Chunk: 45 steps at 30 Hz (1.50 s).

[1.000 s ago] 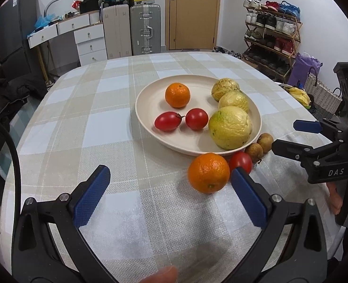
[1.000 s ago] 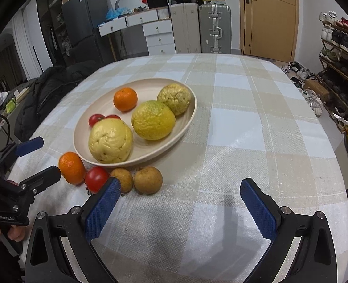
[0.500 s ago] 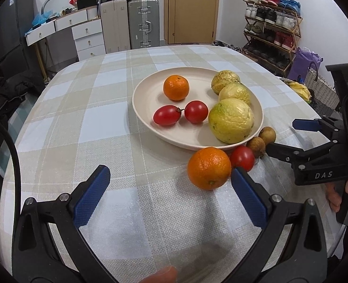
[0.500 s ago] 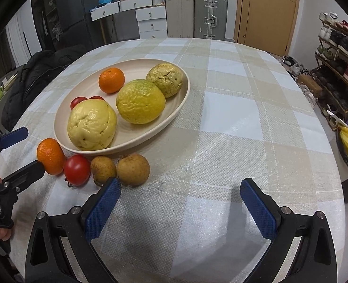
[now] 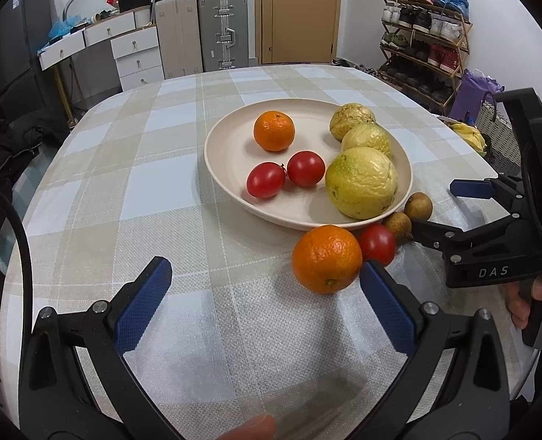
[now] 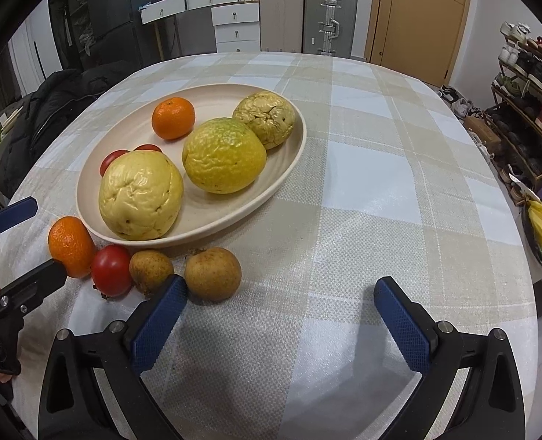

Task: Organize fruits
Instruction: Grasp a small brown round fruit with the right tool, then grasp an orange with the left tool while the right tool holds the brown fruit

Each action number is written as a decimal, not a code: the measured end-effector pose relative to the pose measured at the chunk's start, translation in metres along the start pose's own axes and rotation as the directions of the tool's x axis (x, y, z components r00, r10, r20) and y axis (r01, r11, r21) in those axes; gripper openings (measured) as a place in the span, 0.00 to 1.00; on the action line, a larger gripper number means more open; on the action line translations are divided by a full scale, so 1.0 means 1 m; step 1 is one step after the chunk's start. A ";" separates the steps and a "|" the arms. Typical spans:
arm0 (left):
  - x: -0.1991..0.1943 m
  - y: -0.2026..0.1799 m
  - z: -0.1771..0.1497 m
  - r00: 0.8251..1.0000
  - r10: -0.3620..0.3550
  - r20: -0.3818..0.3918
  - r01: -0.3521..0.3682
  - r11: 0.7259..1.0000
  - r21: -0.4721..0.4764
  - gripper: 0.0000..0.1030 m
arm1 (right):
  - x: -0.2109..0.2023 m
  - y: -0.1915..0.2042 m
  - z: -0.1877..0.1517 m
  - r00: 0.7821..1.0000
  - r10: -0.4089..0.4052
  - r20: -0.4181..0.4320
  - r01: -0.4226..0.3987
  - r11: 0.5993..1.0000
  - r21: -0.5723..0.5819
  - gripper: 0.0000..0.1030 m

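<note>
Round table under a checked cloth [image 5: 131, 190], with a shallow cream plate [image 5: 226, 139] near its middle. On the plate: one small orange [image 5: 274, 131], two red tomatoes [image 5: 266, 179] touching each other, and three wrinkled yellow-green fruits in a row along the rim, the largest [image 5: 360, 182] nearest the camera, a middle one [image 5: 367, 138], and the farthest [image 5: 351, 116]. Same plate in the right wrist view [image 6: 212, 216], the tomatoes there mostly hidden behind the pale yellow fruit [image 6: 140, 195].

Off the plate, on the cloth just beside its near rim, a row of four loose fruits: a larger orange [image 5: 327, 259], touching a red tomato [image 5: 376, 244], then two small brown fruits, one [image 5: 396, 223] beside the tomato and the other [image 5: 418, 206] just past it.

Left gripper [image 5: 265, 273]: jaws spread wide, holding nothing, low over the cloth; right blue pad [image 5: 387, 307] just beside the loose orange, which lies off to the right of the gap.

Right gripper [image 6: 280, 291]: jaws likewise wide apart and empty; left blue pad [image 6: 159, 324] close against the two brown fruits [image 6: 213, 273], contact not certain.

Hand [image 5: 537, 293] on the right gripper's handle at the frame edge.
</note>
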State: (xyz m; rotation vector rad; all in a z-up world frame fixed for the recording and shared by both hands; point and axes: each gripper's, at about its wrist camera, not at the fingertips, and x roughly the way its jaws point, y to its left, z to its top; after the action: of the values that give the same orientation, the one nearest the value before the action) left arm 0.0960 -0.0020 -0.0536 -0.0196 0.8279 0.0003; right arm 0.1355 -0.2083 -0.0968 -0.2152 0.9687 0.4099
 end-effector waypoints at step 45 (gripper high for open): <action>0.011 -0.013 0.000 0.989 -0.136 -0.059 0.138 0.990 0.025 0.59 | -0.032 -0.003 0.000 0.979 0.173 0.104 -0.174 0.985 -0.006 0.28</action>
State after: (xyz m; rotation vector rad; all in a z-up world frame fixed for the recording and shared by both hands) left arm 0.1036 -0.0151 -0.0613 -0.0493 0.8827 -0.1426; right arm 0.1207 -0.2188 -0.0707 -0.1056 0.8885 0.5743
